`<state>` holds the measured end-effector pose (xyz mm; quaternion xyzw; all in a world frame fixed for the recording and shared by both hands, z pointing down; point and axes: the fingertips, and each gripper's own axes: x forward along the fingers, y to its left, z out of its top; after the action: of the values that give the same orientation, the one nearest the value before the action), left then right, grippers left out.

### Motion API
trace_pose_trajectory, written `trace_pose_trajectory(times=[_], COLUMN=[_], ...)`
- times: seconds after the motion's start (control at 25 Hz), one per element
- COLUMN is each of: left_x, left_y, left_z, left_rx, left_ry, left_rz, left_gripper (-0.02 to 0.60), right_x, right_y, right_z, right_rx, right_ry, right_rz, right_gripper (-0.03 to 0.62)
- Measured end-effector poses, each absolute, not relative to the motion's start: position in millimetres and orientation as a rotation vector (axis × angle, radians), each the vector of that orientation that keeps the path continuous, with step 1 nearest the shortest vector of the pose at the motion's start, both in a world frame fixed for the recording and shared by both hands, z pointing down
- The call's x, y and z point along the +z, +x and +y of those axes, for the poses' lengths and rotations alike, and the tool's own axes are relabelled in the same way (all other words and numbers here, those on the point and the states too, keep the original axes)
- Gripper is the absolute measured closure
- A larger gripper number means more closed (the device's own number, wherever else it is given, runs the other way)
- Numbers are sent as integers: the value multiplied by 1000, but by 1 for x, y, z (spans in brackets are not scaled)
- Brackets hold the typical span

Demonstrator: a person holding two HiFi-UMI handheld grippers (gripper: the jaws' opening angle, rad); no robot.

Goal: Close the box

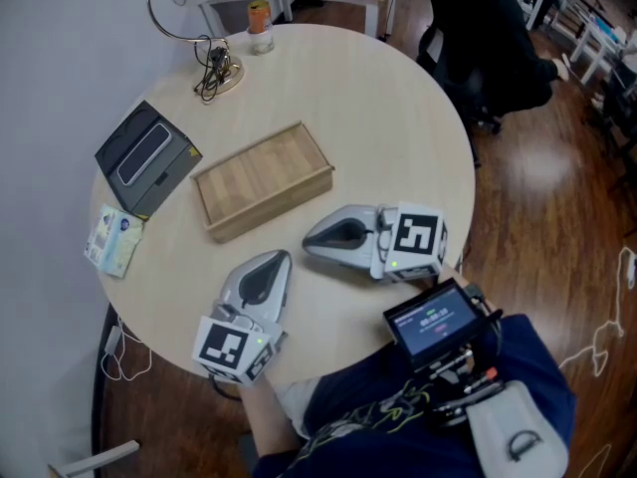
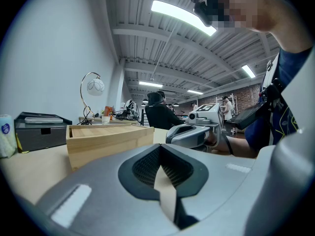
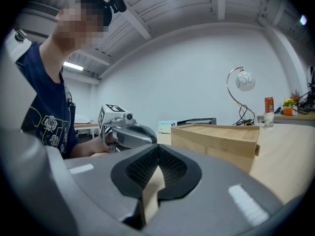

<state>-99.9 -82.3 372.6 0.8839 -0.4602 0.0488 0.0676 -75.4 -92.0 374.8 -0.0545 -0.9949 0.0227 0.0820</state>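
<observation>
The left hand-held gripper (image 1: 271, 263) and the right hand-held gripper (image 1: 315, 239) lay on the counter (image 1: 398, 118), jaws fully together with nothing in them. Both were near the box (image 1: 264, 179) but not touching it; it sat mid-counter at an angle, and whether its lid was fully home could not be told. A one-sided shove at the lid would likely skid the box across the smooth counter toward the case (image 1: 147, 155) rather than seat it, unless the other hand-held gripper braced the far end.
</observation>
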Motion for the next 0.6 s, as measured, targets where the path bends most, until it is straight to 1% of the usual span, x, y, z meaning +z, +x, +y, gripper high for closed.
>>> trace_pose_trajectory(times=[0.6], left_x=[372], left_y=[-100], left_z=[-83], left_rx=[158], left_ry=[2674], left_rz=[-1389], left_gripper=[581], right_x=[375], right_y=[-75], right_z=[-92], right_rx=[69], right_ry=[-163], right_rz=[-2970], right_gripper=[594])
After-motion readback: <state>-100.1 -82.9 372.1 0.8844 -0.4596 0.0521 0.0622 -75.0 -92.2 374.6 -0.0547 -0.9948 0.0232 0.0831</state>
